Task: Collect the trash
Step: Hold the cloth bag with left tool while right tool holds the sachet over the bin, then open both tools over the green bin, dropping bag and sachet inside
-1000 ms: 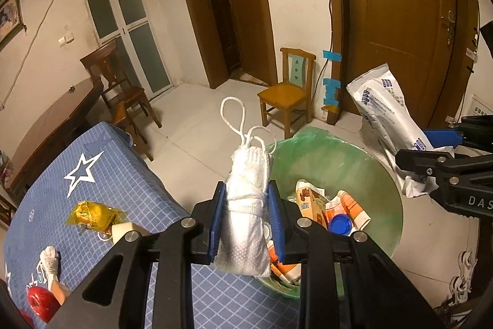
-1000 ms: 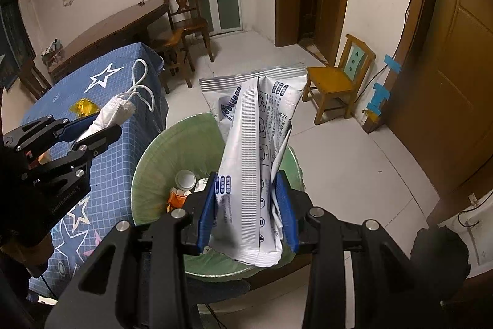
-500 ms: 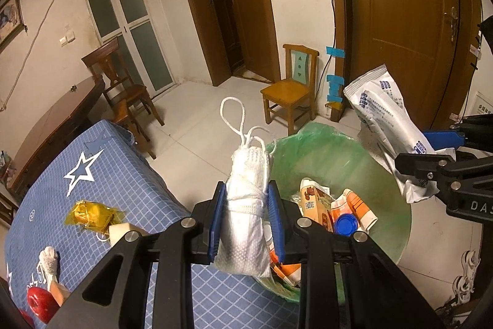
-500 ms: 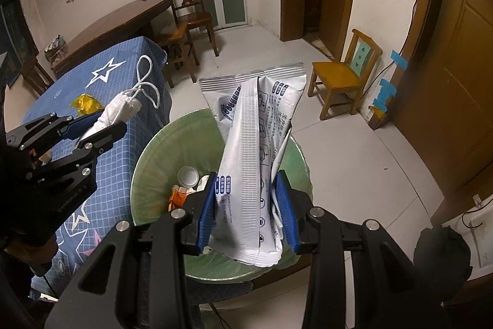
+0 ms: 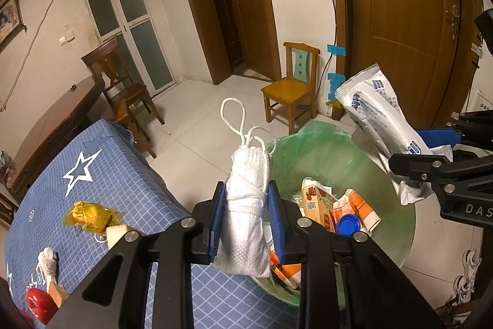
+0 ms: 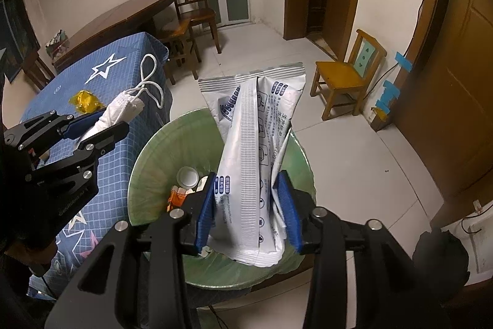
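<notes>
The left gripper (image 5: 245, 216) squeezes a white mask (image 5: 246, 211) at the edge of the green bin (image 6: 148, 150) (half full). The right gripper's (image 6: 249, 210) jaws are opening around a white wrapper (image 6: 255, 144), maybe still touching it.

I am looking at a soft, rough-woven white cloth bundle (image 5: 246, 205) tied with cord, a glossy, crinkled plastic wrapper (image 6: 255, 156), a thin, shiny green plastic bin liner (image 5: 323, 156), a matt checked blue tablecloth (image 5: 101, 174), a polished wooden chair (image 5: 291, 88) at twelve o'clock, and smooth floor tiles (image 5: 197, 119).
</notes>
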Action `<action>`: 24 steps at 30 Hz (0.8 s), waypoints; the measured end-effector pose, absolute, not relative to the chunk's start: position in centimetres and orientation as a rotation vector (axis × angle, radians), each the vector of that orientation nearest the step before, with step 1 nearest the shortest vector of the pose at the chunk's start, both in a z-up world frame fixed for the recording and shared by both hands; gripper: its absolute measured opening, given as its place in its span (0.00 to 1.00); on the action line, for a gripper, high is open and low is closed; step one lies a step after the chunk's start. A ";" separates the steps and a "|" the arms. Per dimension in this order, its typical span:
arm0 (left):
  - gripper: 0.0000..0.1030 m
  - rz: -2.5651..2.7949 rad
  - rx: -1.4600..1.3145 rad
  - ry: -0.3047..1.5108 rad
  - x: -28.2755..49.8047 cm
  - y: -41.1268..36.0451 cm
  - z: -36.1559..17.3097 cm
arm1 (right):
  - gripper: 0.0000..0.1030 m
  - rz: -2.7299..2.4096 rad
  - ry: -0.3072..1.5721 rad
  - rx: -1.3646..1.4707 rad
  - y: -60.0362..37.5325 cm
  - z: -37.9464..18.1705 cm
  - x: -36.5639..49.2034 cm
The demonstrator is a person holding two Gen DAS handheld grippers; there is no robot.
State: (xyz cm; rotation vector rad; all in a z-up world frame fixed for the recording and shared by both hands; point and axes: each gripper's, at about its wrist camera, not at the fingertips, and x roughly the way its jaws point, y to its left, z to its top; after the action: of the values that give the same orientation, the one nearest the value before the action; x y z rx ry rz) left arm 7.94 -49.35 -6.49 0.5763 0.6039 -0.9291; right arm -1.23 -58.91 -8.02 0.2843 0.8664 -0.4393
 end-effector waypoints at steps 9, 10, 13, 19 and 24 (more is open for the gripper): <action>0.48 -0.911 0.586 0.591 8.2 -49.1 -6.8 | 0.46 -0.444 0.861 0.277 -59.0 -8.5 -1.5; 0.48 -0.908 0.585 0.587 8.2 -49.0 -6.8 | 0.46 -0.446 0.859 0.274 -59.0 -8.4 -1.6; 0.48 -0.897 0.585 0.575 8.3 -48.8 -6.6 | 0.46 -0.448 0.855 0.271 -58.8 -8.3 -1.9; 0.48 -0.845 0.581 0.539 8.1 -47.7 -6.2 | 0.46 -0.449 0.836 0.275 -58.4 -7.9 -2.3; 0.48 -0.781 0.560 0.482 7.6 -45.9 -5.3 | 0.47 -0.446 0.806 0.257 -57.5 -7.4 -2.5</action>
State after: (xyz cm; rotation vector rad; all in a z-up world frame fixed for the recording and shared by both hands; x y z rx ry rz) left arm 7.62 -45.88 -5.28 0.5598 0.4822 -0.7808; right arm -2.48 -57.53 -7.43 0.2574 0.8065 -0.4465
